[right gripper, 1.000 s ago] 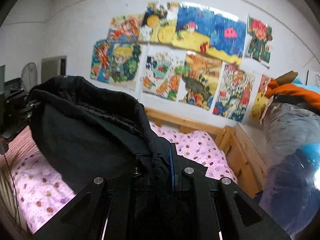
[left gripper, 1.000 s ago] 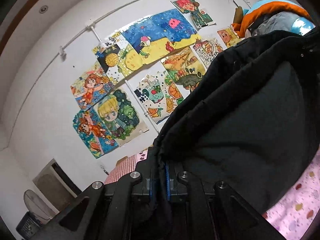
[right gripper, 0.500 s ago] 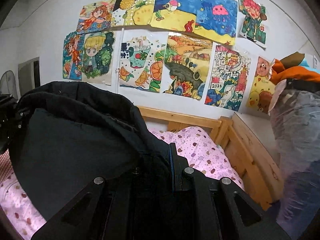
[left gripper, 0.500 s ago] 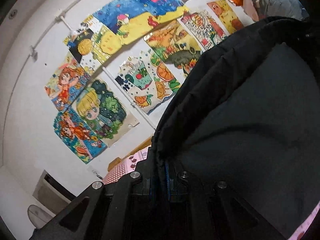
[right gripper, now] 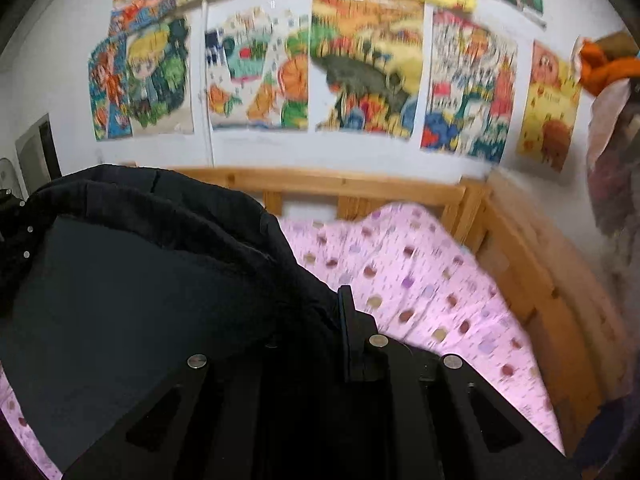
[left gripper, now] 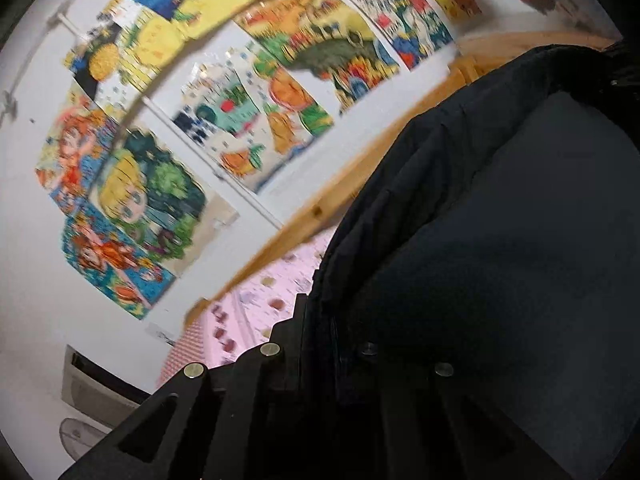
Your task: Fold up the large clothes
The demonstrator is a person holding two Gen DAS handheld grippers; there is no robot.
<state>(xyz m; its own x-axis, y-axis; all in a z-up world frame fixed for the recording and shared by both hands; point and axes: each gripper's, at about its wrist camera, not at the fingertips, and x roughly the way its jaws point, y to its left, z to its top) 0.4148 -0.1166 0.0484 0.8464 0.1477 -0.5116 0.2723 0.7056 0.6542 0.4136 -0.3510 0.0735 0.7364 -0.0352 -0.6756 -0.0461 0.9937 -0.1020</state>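
A large black coat [left gripper: 500, 240] hangs stretched between my two grippers above the bed. My left gripper [left gripper: 320, 320] is shut on one edge of the black coat, whose cloth fills the right half of the left wrist view. In the right wrist view the black coat [right gripper: 140, 288] spreads to the left, and my right gripper [right gripper: 336, 320] is shut on its other edge. The dark lining faces both cameras. Much of each gripper's fingers is hidden by the cloth.
A pink dotted bedsheet [right gripper: 420, 288] lies below the coat inside a wooden bed frame [right gripper: 520, 264]. Colourful drawings [right gripper: 360, 72] cover the white wall behind. An orange garment [right gripper: 608, 68] and other clothes hang at the right. The pink dotted bedsheet [left gripper: 260, 304] shows at left too.
Both grippers have sunk toward the bed with the coat and tipped downward. The drawings have slid up in both views, and the bed frame and pink sheet have come into fuller view.
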